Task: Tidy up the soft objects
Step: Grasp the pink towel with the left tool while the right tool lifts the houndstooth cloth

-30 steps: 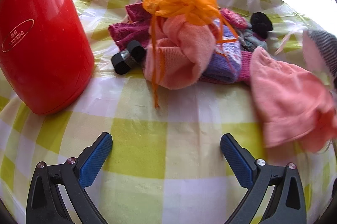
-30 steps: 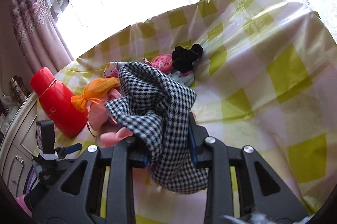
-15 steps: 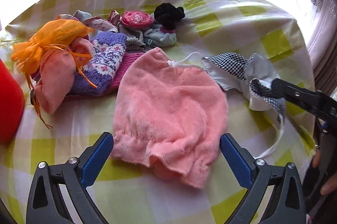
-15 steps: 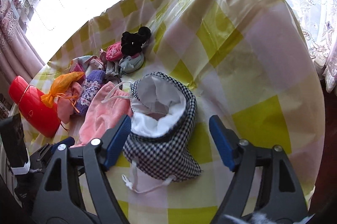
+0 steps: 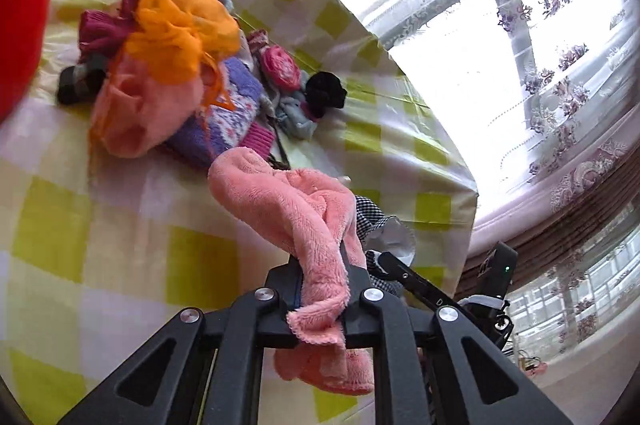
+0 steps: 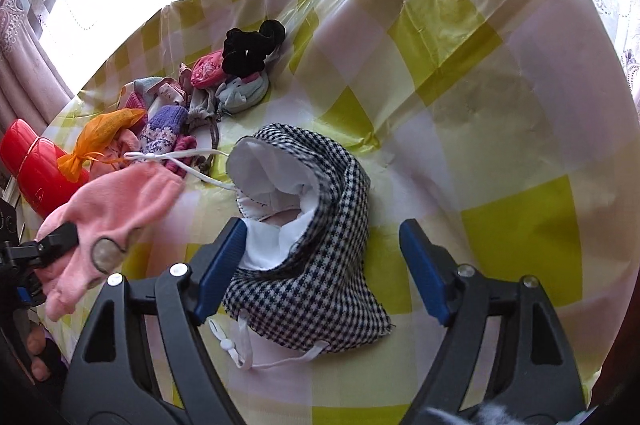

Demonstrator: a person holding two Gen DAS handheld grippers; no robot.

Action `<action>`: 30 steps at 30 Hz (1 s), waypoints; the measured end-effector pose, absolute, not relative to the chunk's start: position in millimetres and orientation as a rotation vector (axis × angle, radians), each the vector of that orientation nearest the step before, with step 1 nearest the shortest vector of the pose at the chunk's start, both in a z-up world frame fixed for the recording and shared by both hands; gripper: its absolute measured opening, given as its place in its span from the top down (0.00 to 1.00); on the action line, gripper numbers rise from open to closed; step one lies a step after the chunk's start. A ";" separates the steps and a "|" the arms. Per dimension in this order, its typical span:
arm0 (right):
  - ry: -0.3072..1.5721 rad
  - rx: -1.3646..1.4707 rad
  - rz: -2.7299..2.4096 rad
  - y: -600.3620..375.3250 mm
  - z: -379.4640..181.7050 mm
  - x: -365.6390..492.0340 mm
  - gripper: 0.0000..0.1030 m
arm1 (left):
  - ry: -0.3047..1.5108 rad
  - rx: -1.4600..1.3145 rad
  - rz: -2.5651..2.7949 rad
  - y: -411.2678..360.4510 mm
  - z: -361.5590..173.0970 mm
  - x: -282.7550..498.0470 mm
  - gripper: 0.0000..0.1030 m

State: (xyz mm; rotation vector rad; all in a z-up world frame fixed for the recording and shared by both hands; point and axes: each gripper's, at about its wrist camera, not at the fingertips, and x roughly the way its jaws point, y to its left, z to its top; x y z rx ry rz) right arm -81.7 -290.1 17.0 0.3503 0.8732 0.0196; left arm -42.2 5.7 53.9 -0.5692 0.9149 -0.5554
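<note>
My left gripper (image 5: 320, 265) has its jaws closing on a pink fleece cloth (image 5: 280, 201), which is pinched between them and lifted off the table; one end droops behind the fingers. The right wrist view shows the same cloth (image 6: 120, 201) hanging at the left. My right gripper (image 6: 320, 229) stands open low over a black-and-white checked pouch (image 6: 340, 185) with white lining and drawstrings. The pouch lies on the table between the pads, which do not press on it. Behind lies a pile of soft things: an orange mesh bag (image 5: 180, 29), a purple knit piece (image 5: 228, 113) and a black scrunchie (image 5: 324, 93).
A red flask (image 6: 32, 169) stands at the left end of the pile. The yellow-checked tablecloth (image 6: 500, 145) under clear plastic covers the table, whose edge drops away to the right (image 5: 472, 193). Curtains and a bright window lie behind. A person's fingers (image 6: 36, 345) show at lower left.
My left gripper swung to the pink cloth, shut on it and lifted it while tilting. My right gripper let go of the checked pouch, which now lies on the table between its open fingers.
</note>
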 end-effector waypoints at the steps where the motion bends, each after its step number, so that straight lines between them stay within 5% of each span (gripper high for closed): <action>1: 0.886 0.351 0.018 -288.4 13.6 -80.3 0.21 | 0.906 -0.504 -0.508 8.4 56.3 -46.6 0.87; 3: 0.886 0.318 0.004 -282.9 13.8 -79.2 0.21 | 0.911 -0.369 -0.437 3.9 57.1 -51.8 0.79; 7: 0.913 0.239 -0.002 -272.0 12.1 -70.4 0.20 | 0.939 -0.106 -0.369 -20.8 44.9 -56.9 0.40; 10: 0.915 0.169 -0.011 -264.2 9.2 -62.8 0.18 | 0.935 0.028 -0.320 -38.6 37.1 -59.1 0.27; 13: 0.915 0.112 -0.014 -256.5 7.9 -59.1 0.18 | 0.940 0.144 -0.235 -51.4 25.8 -47.2 0.25; 15: 0.904 0.091 0.004 -253.8 8.4 -60.3 0.27 | 0.951 0.164 -0.188 -50.3 18.3 -36.8 0.25; 17: 0.892 0.077 0.000 -252.7 8.8 -62.3 0.45 | 0.966 0.140 -0.165 -46.1 12.2 -28.7 0.24; 20: 0.879 0.078 0.018 -253.2 9.8 -63.1 0.65 | 0.958 0.041 -0.184 -32.8 10.6 -29.8 0.33; 22: 0.827 0.117 0.064 -257.2 16.0 -69.6 0.69 | 0.954 -0.066 -0.219 -17.4 15.2 -36.9 0.86; 30: 0.720 0.214 0.105 -268.9 27.9 -84.0 0.69 | 0.929 -0.262 -0.243 24.3 19.9 -84.0 0.86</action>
